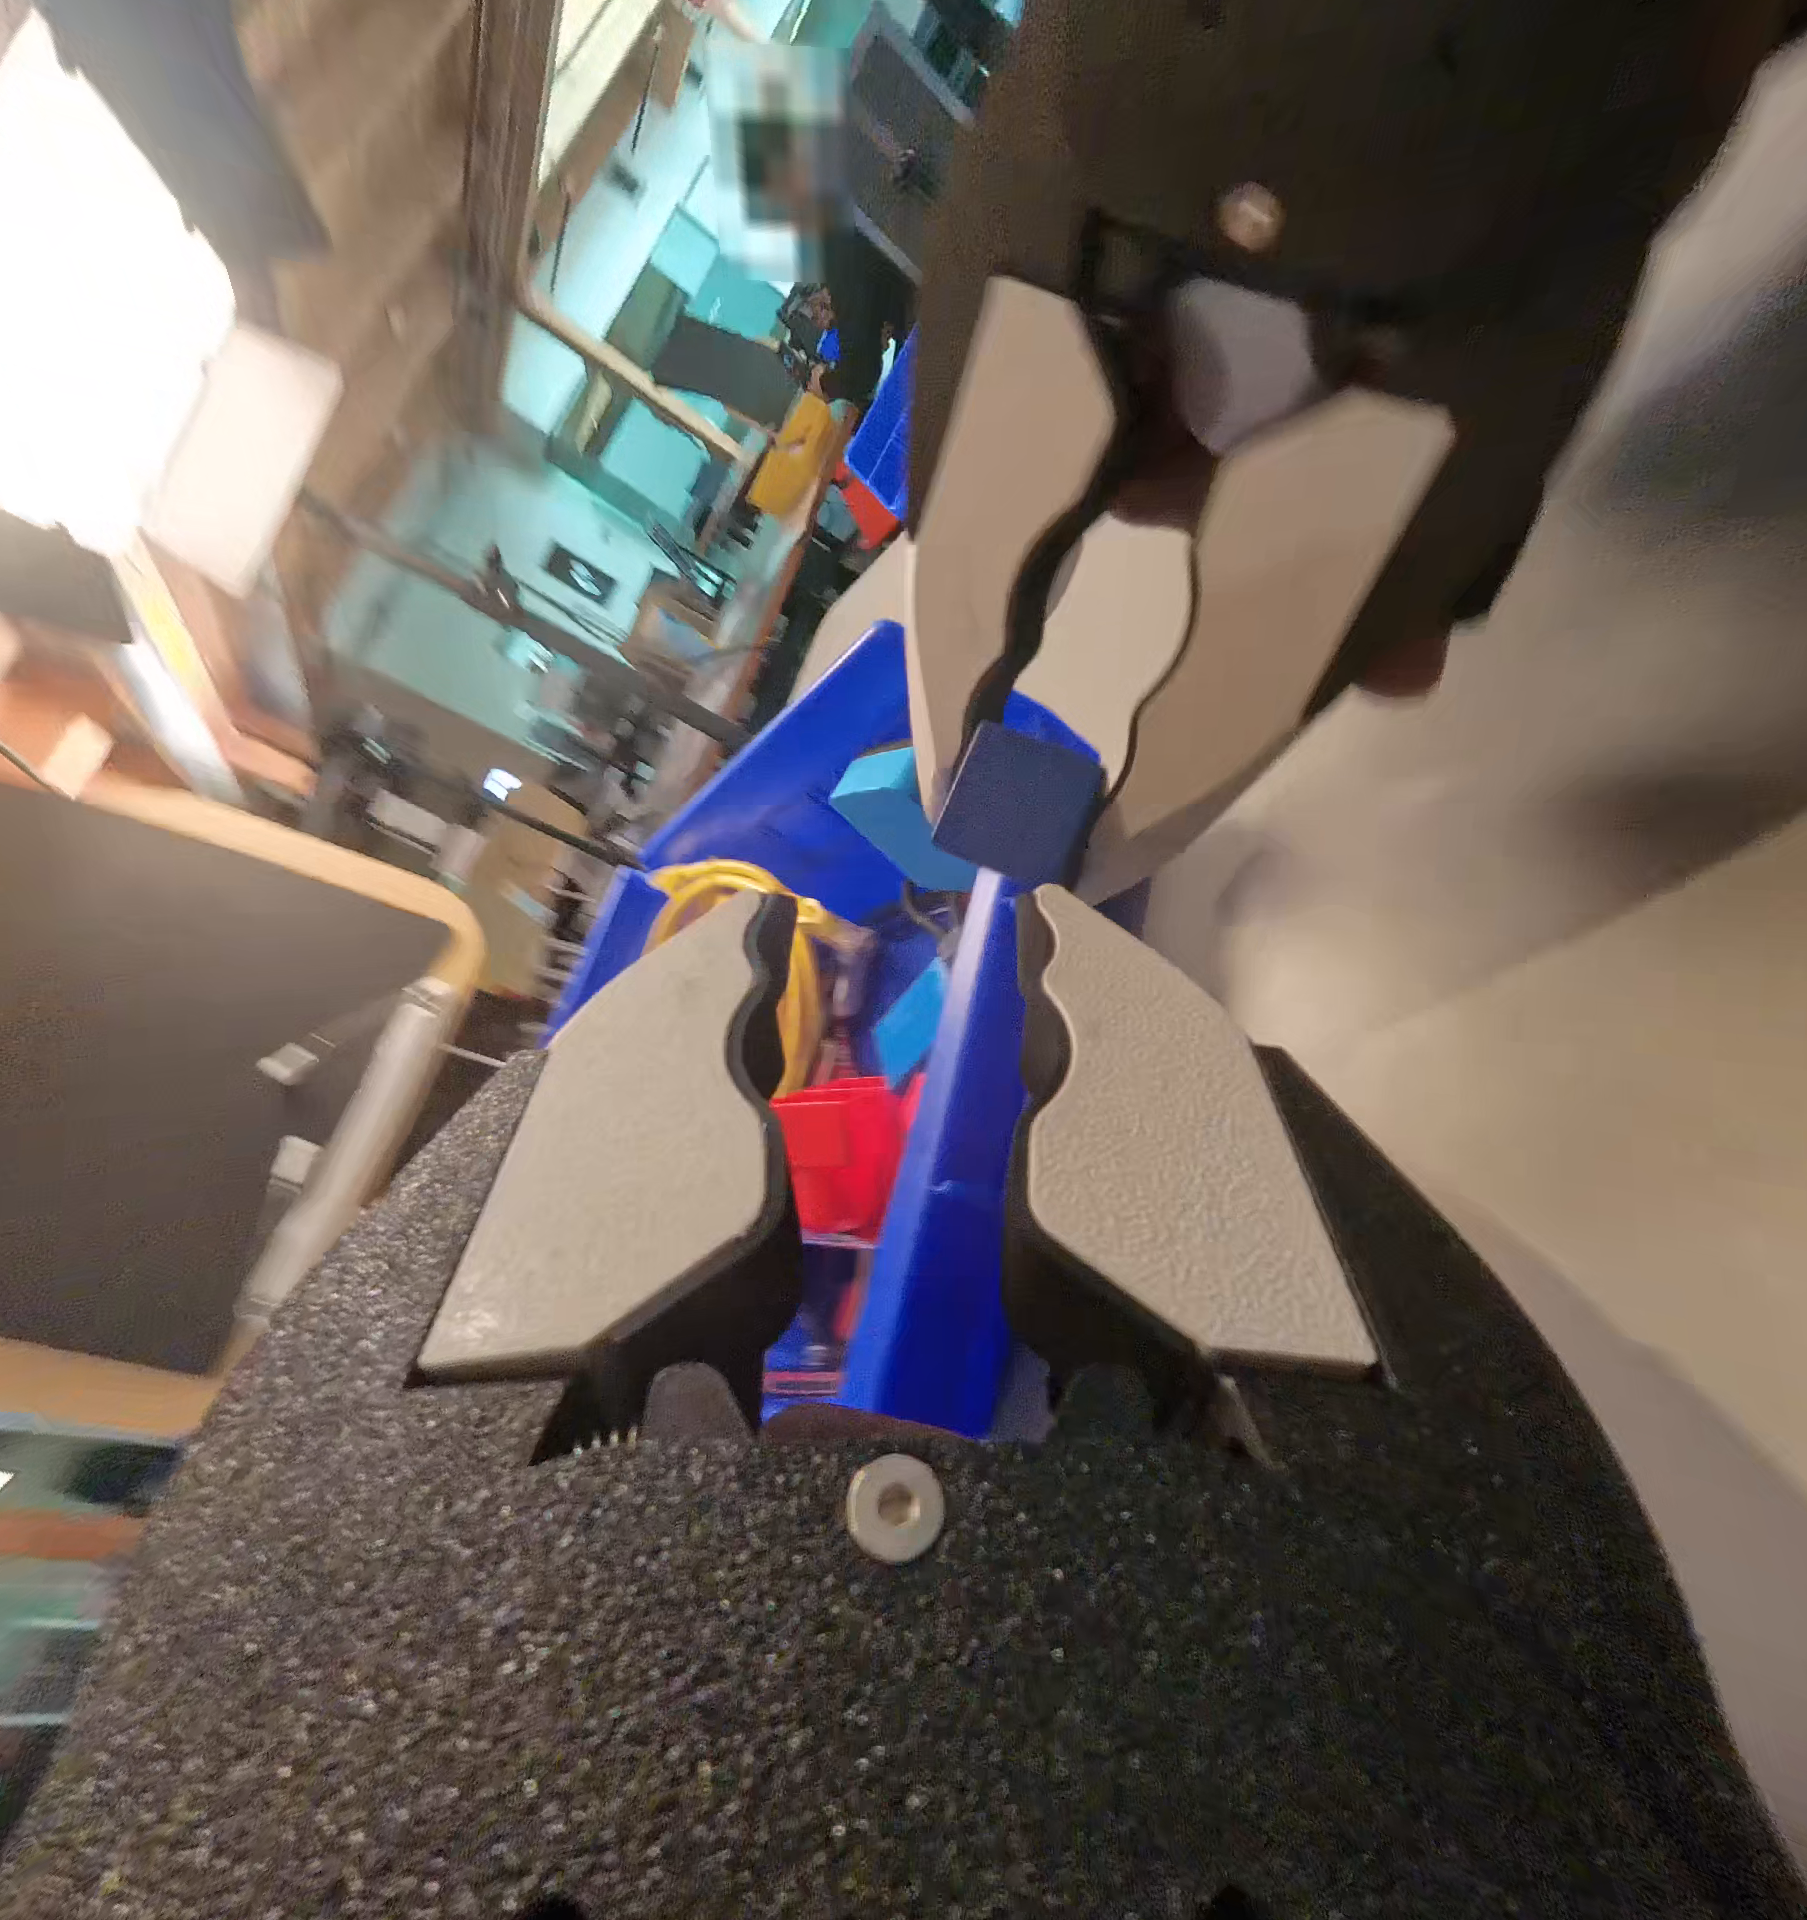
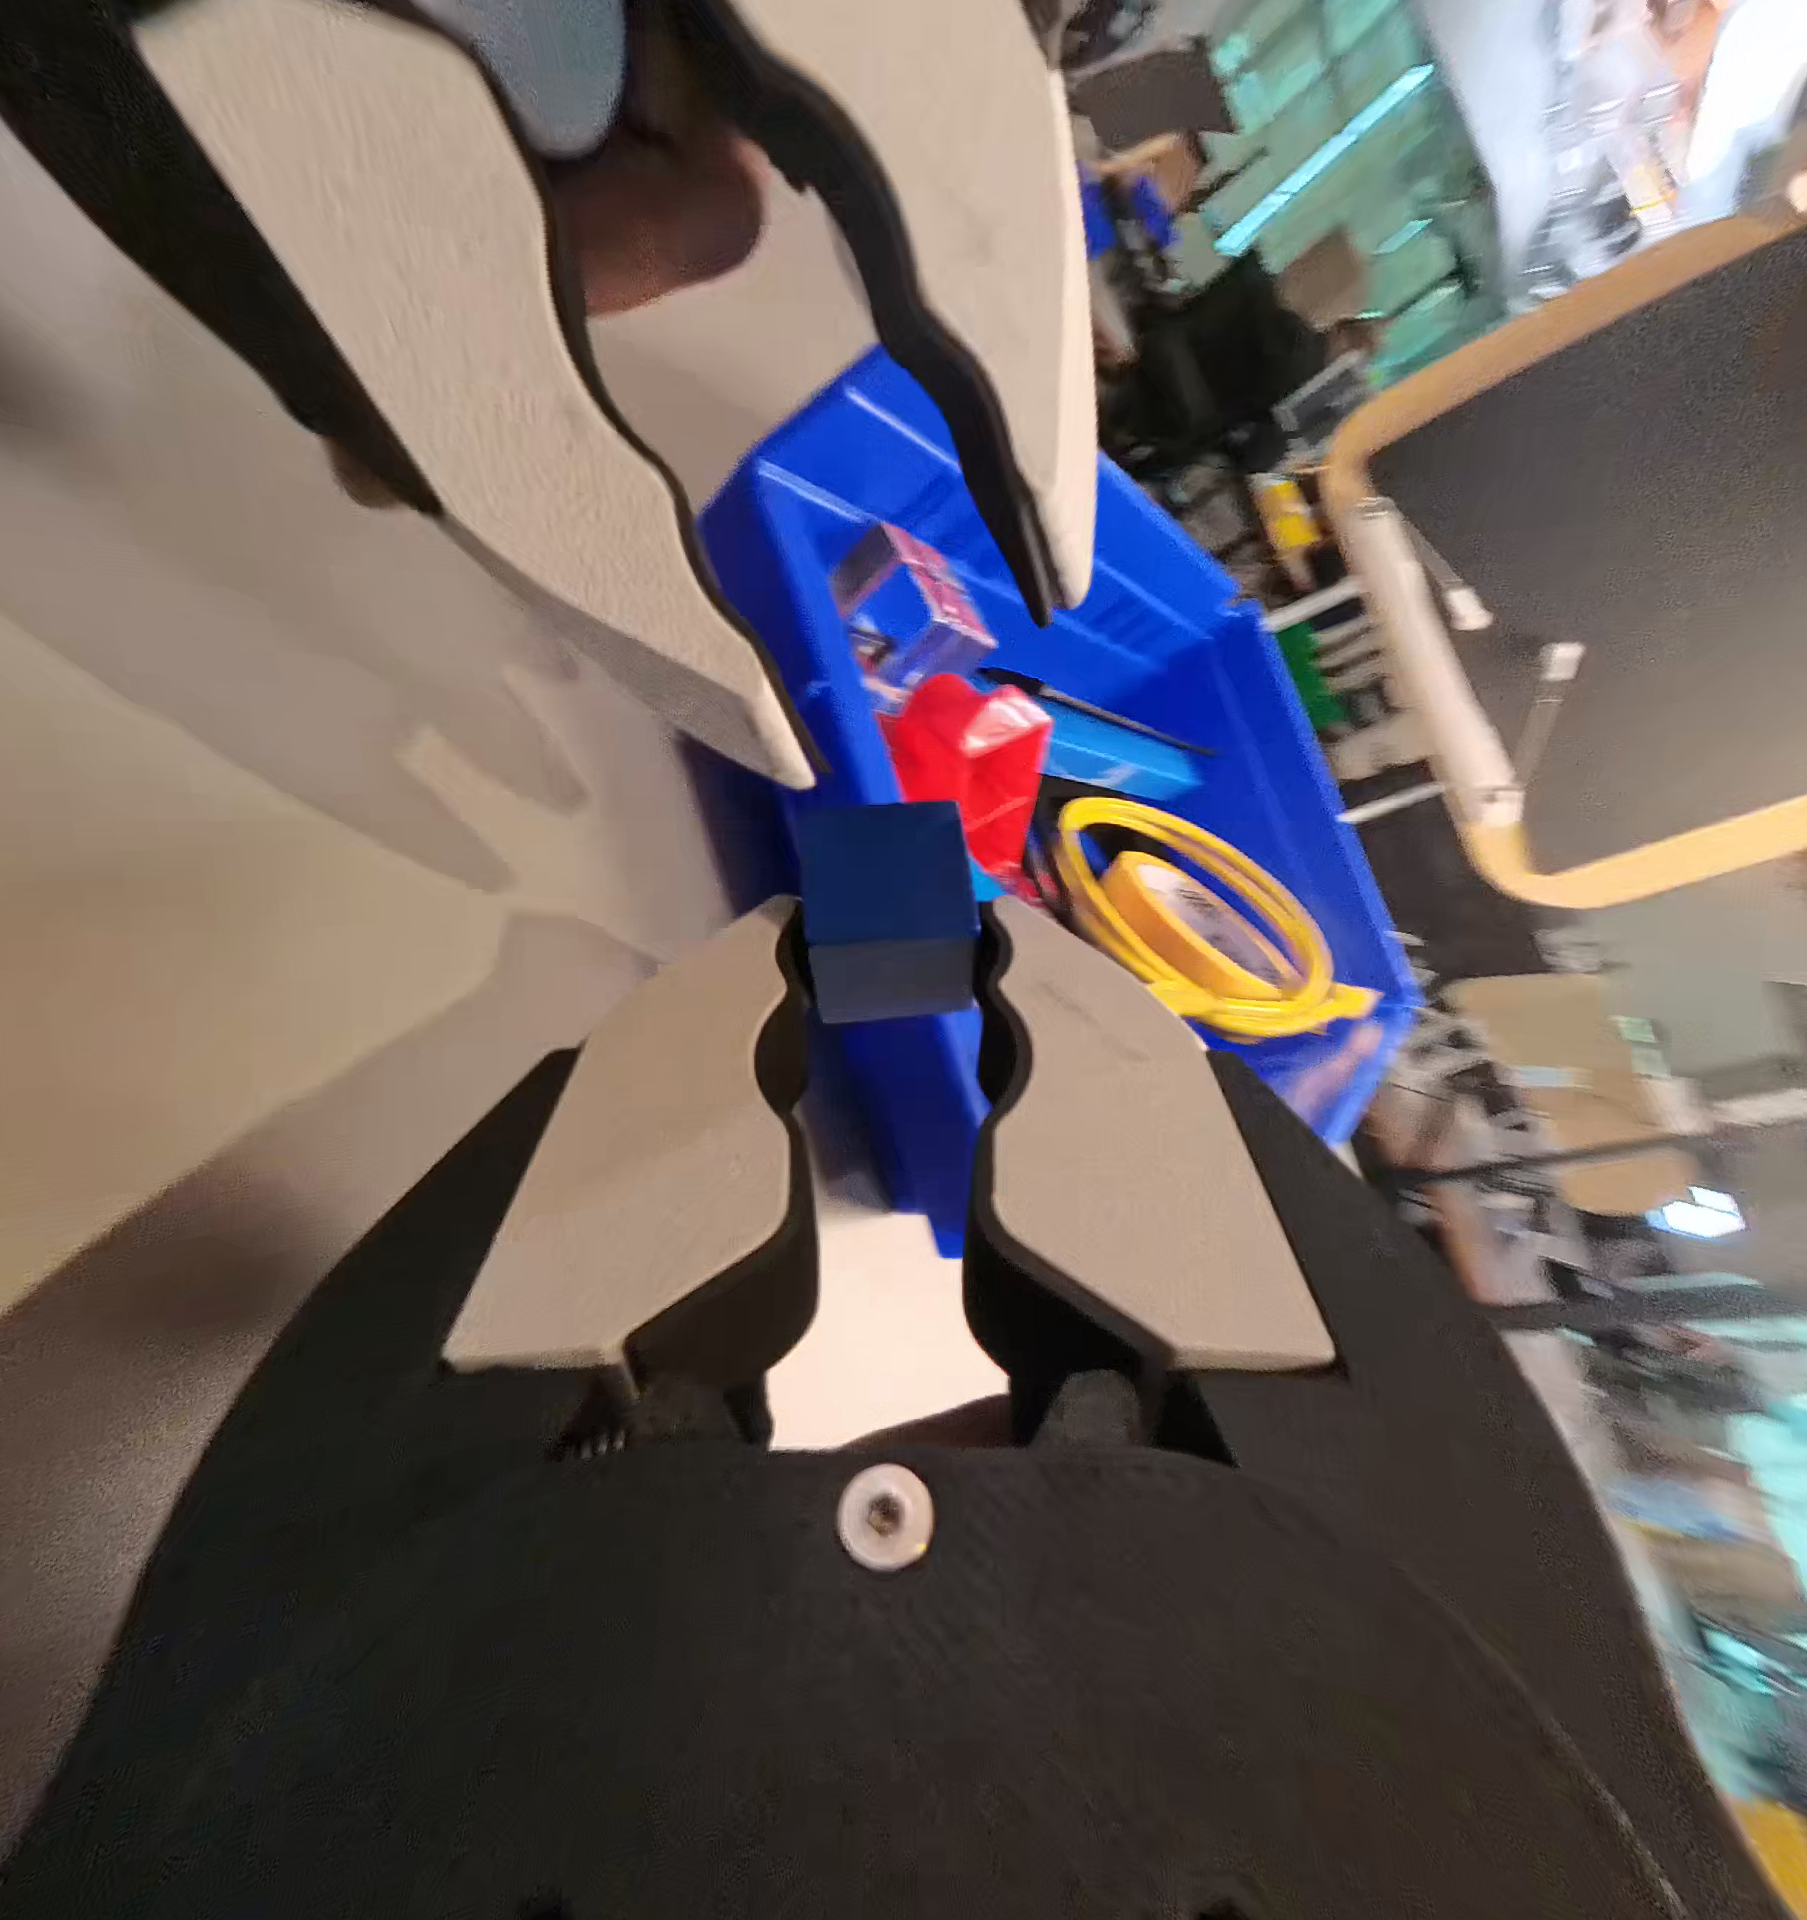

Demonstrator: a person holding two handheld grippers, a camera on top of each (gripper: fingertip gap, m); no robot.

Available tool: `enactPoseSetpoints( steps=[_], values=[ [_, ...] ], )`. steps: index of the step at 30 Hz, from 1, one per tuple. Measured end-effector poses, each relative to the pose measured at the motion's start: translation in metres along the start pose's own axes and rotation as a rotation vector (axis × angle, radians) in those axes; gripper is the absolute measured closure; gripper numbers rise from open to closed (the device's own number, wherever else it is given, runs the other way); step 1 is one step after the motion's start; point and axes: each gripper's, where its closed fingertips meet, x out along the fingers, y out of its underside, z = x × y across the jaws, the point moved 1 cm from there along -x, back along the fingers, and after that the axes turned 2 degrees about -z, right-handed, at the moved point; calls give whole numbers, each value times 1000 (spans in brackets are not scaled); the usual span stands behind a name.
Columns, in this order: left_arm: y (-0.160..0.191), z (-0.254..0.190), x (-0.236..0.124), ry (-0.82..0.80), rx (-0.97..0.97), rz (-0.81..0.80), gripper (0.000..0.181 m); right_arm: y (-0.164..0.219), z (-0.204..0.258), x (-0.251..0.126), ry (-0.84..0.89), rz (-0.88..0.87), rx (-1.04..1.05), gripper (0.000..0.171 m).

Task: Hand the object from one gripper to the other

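blue cube (image 2: 888, 914) pinched between right jaws

No writing is readable — all printed surfaces are blurred.

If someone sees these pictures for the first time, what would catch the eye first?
First, the dark blue cube, pinched at the tips of the right gripper, with the open left gripper close in front of it, not yet around it. Behind them, a bright blue bin holds a yellow cable and a red object.
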Motion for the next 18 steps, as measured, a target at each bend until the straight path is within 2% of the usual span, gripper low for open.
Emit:
enactPoseSetpoints(
  steps=[4,8,12,16,18],
  values=[
    [-7,-1,6,89,-515,-39,133,-1,-14,0,158,26,-78,142],
    [-5,-4,13,121,-810,-34,130,-6,-19,-1,237,28,-119,142],
    [-5,-15,17,179,-953,-30,129,-8,-12,4,267,66,-176,142],
    [-1,-22,20,159,-915,0,146,-15,-4,6,278,54,-237,142],
    [-1,-20,19,158,-905,-10,146,-17,-5,5,272,37,-231,141]
  ],
)
